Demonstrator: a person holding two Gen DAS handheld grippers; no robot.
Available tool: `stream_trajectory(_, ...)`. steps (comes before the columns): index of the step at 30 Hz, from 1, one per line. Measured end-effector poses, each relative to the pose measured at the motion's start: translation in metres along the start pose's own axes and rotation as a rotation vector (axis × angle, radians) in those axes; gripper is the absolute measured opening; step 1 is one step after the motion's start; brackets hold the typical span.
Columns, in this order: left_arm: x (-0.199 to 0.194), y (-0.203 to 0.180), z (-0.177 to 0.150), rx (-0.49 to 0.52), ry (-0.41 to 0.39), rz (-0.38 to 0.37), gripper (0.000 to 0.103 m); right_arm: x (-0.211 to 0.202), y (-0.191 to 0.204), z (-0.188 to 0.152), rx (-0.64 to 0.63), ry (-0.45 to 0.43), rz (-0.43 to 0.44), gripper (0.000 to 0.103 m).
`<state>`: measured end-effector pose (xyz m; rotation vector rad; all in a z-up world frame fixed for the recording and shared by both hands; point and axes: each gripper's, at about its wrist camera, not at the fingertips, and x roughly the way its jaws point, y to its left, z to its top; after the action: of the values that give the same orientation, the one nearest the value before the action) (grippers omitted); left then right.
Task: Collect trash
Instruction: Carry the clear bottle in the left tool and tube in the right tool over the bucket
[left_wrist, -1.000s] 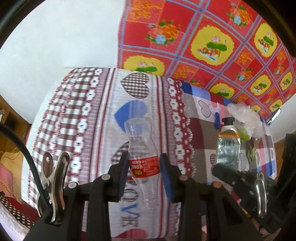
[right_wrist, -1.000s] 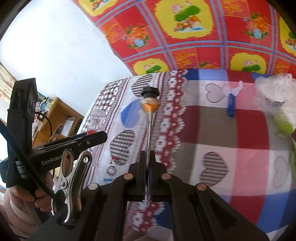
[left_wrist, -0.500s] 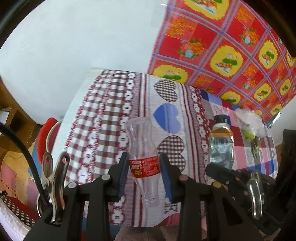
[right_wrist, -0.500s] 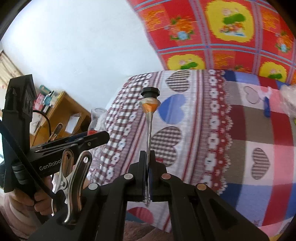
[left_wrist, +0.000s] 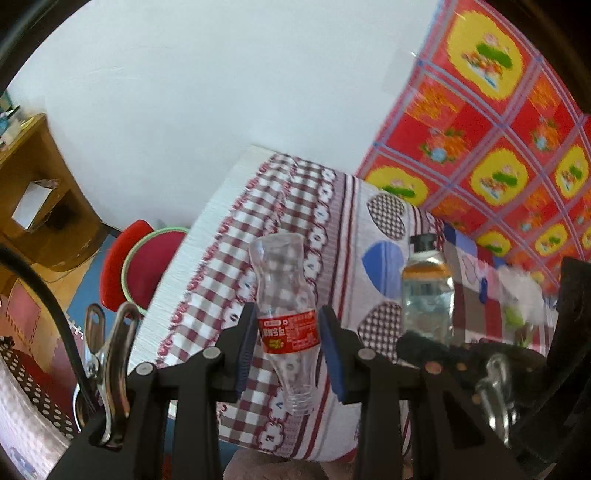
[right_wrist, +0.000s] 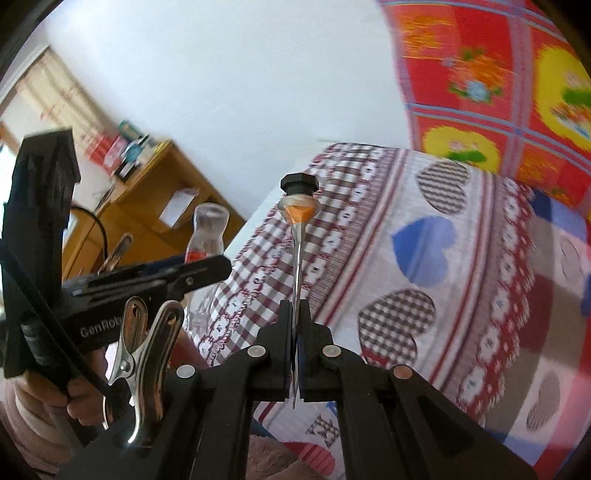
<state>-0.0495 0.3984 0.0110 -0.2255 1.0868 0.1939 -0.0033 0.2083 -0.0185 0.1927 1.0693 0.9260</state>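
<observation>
The left gripper (left_wrist: 288, 345) holds a clear plastic bottle (left_wrist: 284, 317) by its red label, the blue pads pressed on either side; the bottle hangs neck down, its open mouth toward six o'clock and its base toward twelve. In the left wrist view it is in the air in front of the bed (left_wrist: 332, 229), whose cover carries maroon checks and hearts.

At three o'clock in that view stands the right gripper (left_wrist: 424, 341), seen from the side, with a flattened bag-like bottle (left_wrist: 428, 291) rising from it: clear body, orange band, black cap. Only this view shows its broad face. The right wrist view shows the same flattened bottle (right_wrist: 298, 258) edge-on, a thin blade running from the cap at twelve o'clock down between the jaws of the right gripper (right_wrist: 294, 354), which are pinched nearly together on it.

The right wrist view alone shows the hand (right_wrist: 48, 395) at eight o'clock gripping the handle of the left gripper (right_wrist: 207, 269), with the clear bottle (right_wrist: 207, 229) poking up behind it, and a wooden shelf unit (right_wrist: 147, 192) with packets on top at ten o'clock. The left wrist view alone shows a red stool (left_wrist: 144, 266) with a pale green rim on the floor at nine o'clock, beside the bed's edge, and a blurred crumpled plastic wrapper (left_wrist: 521, 291) lying on the bed at three o'clock. A red and yellow floral cloth (left_wrist: 498, 129) hangs behind the bed in both.
</observation>
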Motion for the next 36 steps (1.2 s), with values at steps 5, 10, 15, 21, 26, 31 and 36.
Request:
stream_trajectory(5,-0.002,0.020,0.007,-0.071,-0.014,0.026,0.035,0.018,0.013,0.016,-0.080,0.037,0.031,0.003)
stream_trajectory(10,-0.004,0.045,0.007,-0.125,-0.024,0.059,0.035,0.032,0.026,0.032,-0.126,0.060,0.060,0.003)
stream_trajectory(15,-0.002,0.075,0.009,-0.160,-0.033,0.082,0.035,0.050,0.044,0.045,-0.165,0.077,0.073,0.003)
stream_trajectory(21,0.010,0.121,0.023,-0.181,-0.021,0.080,0.035,0.080,0.069,0.062,-0.175,0.108,0.087,0.003)
stream_trajectory(26,0.033,0.163,0.033,-0.188,0.013,0.072,0.035,0.112,0.094,0.077,-0.195,0.134,0.078,0.003)
stream_trajectory(31,0.052,0.196,0.043,-0.184,0.028,0.053,0.035,0.148,0.114,0.095,-0.198,0.163,0.066,0.003)
stream_trajectory(36,0.072,0.223,0.052,-0.175,0.032,0.032,0.035,0.191,0.129,0.115,-0.202,0.201,0.043,0.003)
